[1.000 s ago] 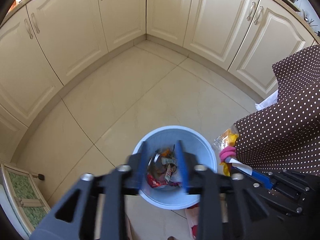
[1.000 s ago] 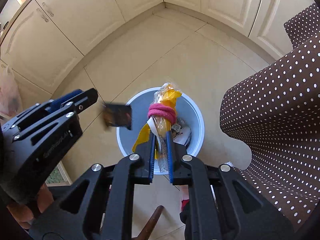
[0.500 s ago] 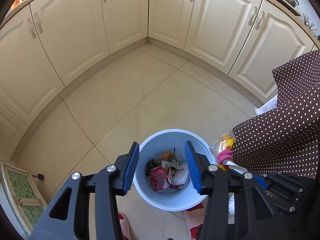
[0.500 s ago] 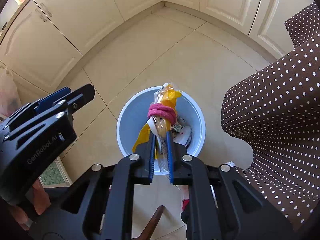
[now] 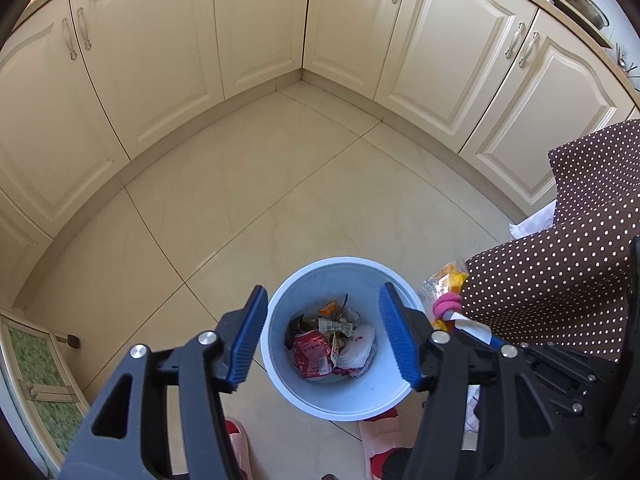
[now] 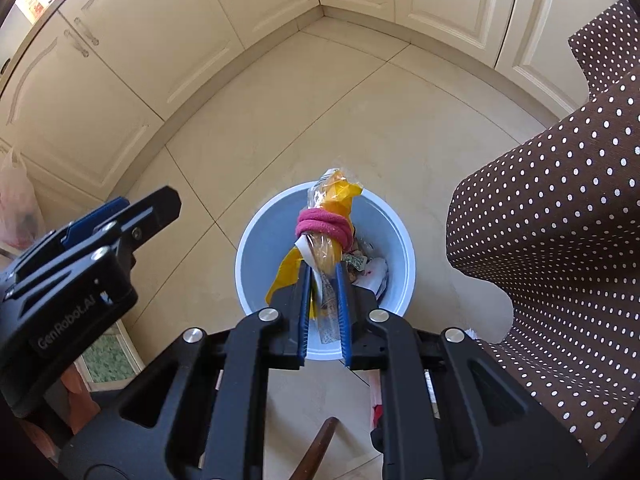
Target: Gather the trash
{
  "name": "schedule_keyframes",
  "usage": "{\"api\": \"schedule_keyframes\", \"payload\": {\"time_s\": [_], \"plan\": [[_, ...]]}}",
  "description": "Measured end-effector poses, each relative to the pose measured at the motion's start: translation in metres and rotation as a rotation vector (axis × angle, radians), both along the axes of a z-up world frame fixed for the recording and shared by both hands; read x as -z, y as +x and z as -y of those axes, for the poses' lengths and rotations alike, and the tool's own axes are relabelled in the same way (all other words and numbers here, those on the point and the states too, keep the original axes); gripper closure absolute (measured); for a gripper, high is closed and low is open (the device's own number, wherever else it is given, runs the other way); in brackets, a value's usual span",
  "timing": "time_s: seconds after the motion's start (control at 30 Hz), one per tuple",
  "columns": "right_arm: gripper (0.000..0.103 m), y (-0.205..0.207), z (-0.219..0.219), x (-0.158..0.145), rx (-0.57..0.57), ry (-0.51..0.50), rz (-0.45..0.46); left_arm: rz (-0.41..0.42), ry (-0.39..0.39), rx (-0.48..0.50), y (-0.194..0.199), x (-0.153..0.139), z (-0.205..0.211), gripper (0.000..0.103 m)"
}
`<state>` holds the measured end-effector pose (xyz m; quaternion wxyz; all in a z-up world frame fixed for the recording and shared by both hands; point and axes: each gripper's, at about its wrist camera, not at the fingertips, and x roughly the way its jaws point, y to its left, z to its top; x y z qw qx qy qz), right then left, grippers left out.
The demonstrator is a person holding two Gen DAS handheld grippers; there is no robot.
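A pale blue round trash bin stands on the tiled floor and holds several wrappers and papers. My left gripper is open and empty, hovering above the bin. My right gripper is shut on a clear and yellow plastic bag bundle tied with a pink band, held above the bin. The bundle also shows at the bin's right rim in the left wrist view. The left gripper body shows at the left of the right wrist view.
Cream kitchen cabinets wrap the corner behind the bin. A brown polka-dot tablecloth hangs at the right, also in the right wrist view. A green-patterned stool sits at the left. Red slippers lie below the bin.
My left gripper has opened wide and a dark piece it dropped has gone into the bin. The left gripper has risen. The right gripper stays shut on the bundle.
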<state>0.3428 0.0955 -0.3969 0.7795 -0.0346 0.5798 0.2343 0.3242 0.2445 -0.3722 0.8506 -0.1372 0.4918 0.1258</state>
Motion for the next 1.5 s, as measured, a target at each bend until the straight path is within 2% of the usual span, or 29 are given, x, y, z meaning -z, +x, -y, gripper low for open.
{"api": "schedule_keyframes", "payload": {"time_s": [0.2,0.37,0.5,0.6,0.73,0.83,0.9,0.93,1.03,1.13,1.37,1.5], "plan": [[0.086,0.003,0.005,-0.005,0.019,0.010,0.008,-0.001,-0.005,-0.004,-0.002,-0.002,0.003,0.045],[0.086,-0.006,0.017,-0.024,0.027,0.001,0.060,0.022,-0.008,-0.001,-0.007,-0.016,0.009,0.045],[0.086,-0.025,0.032,-0.057,0.031,-0.005,0.143,0.063,0.024,0.031,-0.026,-0.042,0.025,0.045],[0.086,-0.047,0.046,-0.092,0.030,-0.001,0.230,0.110,0.029,0.060,-0.045,-0.071,0.038,0.044],[0.086,-0.082,0.064,-0.143,0.034,0.004,0.349,0.205,0.048,0.086,-0.080,-0.119,0.059,0.032],[0.077,-0.118,0.086,-0.188,0.044,0.011,0.457,0.280,0.073,0.109,-0.109,-0.155,0.080,0.026],[0.066,-0.135,0.101,-0.211,0.061,0.032,0.505,0.326,0.094,0.130,-0.127,-0.179,0.095,0.025],[0.056,-0.144,0.111,-0.223,0.072,0.045,0.530,0.343,0.110,0.133,-0.136,-0.190,0.100,0.023],[0.052,-0.176,0.141,-0.264,0.119,0.067,0.627,0.409,0.147,0.158,-0.163,-0.223,0.121,0.020],[0.041,-0.202,0.166,-0.290,0.152,0.080,0.690,0.470,0.177,0.184,-0.190,-0.256,0.141,0.018],[0.029,-0.272,0.216,-0.352,0.218,0.108,0.854,0.600,0.233,0.231,-0.252,-0.319,0.182,0.013],[0.025,-0.307,0.237,-0.381,0.250,0.103,0.941,0.674,0.239,0.252,-0.284,-0.348,0.203,0.011]]}}
